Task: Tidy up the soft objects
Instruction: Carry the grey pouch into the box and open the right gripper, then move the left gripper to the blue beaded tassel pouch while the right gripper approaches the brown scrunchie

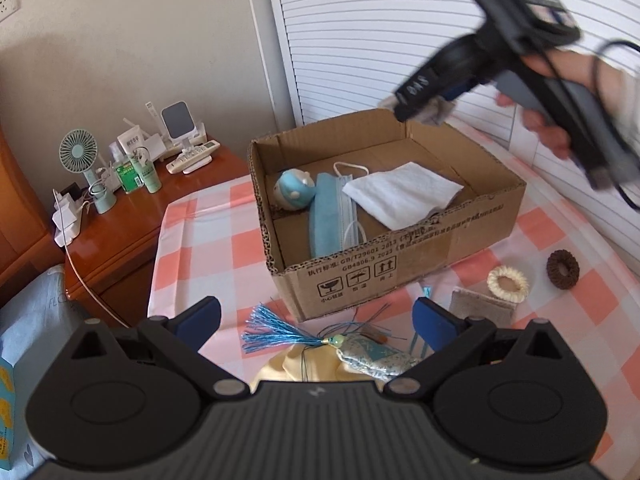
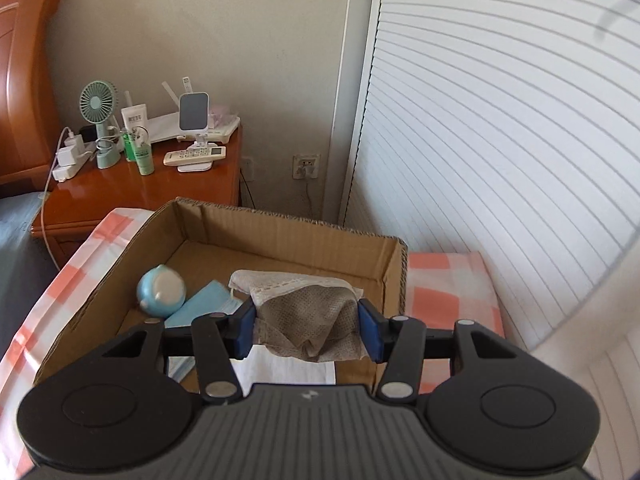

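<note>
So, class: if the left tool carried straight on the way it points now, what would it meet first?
Most likely the blue tassel and the patterned sachet it hangs from, lying between the open left tool fingers. Beyond them stands the cardboard box. Depth is hard to judge here.

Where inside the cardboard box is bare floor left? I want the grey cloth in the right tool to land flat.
The cardboard box is bare along its far wall and far right corner, behind the white cloth. The left side is crowded: blue toy, face masks, then the white cloth. The right tool holds the grey cloth over the box.
</note>
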A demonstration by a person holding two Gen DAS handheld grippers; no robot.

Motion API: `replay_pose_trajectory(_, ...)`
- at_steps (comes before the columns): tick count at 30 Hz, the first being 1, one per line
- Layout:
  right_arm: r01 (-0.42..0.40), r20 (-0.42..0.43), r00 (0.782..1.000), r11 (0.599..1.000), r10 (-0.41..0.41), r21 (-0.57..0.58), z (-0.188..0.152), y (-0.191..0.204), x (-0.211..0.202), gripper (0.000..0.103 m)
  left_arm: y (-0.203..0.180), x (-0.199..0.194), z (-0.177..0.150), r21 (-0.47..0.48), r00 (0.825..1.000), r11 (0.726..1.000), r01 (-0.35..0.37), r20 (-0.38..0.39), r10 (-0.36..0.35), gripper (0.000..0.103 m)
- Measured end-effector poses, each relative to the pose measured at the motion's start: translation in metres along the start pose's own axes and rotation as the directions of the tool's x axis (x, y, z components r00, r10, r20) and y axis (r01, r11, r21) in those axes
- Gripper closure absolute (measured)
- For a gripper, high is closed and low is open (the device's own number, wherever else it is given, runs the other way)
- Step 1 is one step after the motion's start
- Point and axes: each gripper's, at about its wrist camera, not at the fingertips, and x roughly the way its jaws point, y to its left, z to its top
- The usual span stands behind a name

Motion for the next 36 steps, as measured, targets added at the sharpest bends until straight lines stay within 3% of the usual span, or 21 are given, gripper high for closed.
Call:
replay_pose_trajectory(2, 0.005, -0.007, 1.000, 1.000, -0.005, 0.019, 0.012, -0.002, 0.020, 0.044, 0.001, 0.002, -0.002, -0.005, 1.000, 1.000, 0.002, -0.010, -0.002, 0.001)
replay_pose_trajectory(4, -0.015, -0.037, 0.999, 0.999, 0.017, 0.048, 0.020, -0.007, 0.036, 0.015, 0.002, 0.003, -0.003, -0.013, 1.000, 1.000, 0.002, -0.015, -0.003, 0.001)
replay_pose_trajectory(7, -0.004, -0.071, 0.997, 0.995, 0.011, 0.096, 0.022, -0.013, 0.045, 0.003, 0.004, 0.003, -0.006, -0.026, 1.000, 1.000, 0.009, -0.023, -0.010, 0.001)
replay_pose_trajectory(11, -0.011, -0.096, 0.995, 0.993, 0.023, 0.116, 0.014, -0.018, 0.034, 0.000, 0.004, 0.003, -0.008, -0.028, 0.999, 1.000, -0.001, -0.033, 0.000, 0.001)
replay_pose_trajectory(20, 0.059, -0.110, 0.993, 0.988, -0.043, 0.142, -0.036, -0.032, -0.030, 0.000, 0.001, -0.010, -0.010, -0.019, 1.000, 1.000, -0.002, -0.016, 0.001, 0.001)
replay_pose_trajectory(33, 0.121, -0.099, 0.990, 0.960, -0.098, 0.252, -0.137, -0.040, -0.091, 0.000, -0.005, -0.030, -0.017, -0.013, 1.000, 1.000, 0.002, -0.001, -0.002, 0.001)
replay_pose_trajectory(36, 0.176, -0.110, 0.983, 0.939, -0.150, 0.294, -0.168, -0.041, -0.096, 0.000, -0.002, -0.033, -0.020, -0.024, 1.000, 1.000, 0.014, -0.008, -0.014, 0.001)
